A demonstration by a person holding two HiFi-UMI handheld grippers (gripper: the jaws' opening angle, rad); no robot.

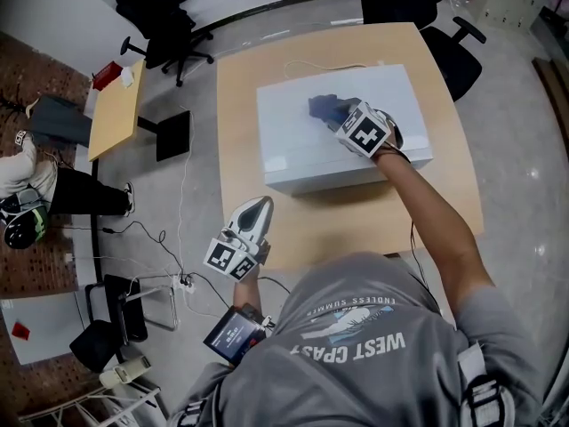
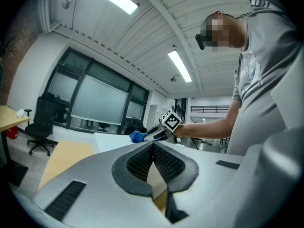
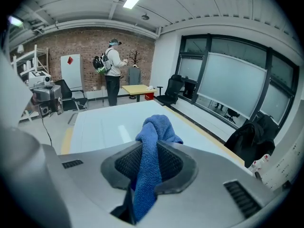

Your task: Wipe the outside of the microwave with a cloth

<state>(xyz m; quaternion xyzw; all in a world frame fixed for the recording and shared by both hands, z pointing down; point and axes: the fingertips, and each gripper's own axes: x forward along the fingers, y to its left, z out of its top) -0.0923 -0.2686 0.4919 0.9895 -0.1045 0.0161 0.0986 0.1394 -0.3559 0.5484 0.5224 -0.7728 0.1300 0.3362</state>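
Open-plan office, wooden desk (image 1: 240, 78) at upper centre of the head view: wipe of the microwave (image 1: 293, 145) top panel in hand.

Finding: the right tool (image 1: 336, 114) has its jaws closed part-way on a bunched blue cloth (image 1: 322, 107), with its nose angled down at the upper-left area of the white casing. The left tool (image 1: 256, 207) is fully closed on nothing (held level at the desk's lower-left corner, clear of the work). Judgement: only a small wad appears to meet the panel, so press lightly and run overlapping straight passes out to each edge. Take the sides and door after that. The idle tool could steady the casing against sliding.
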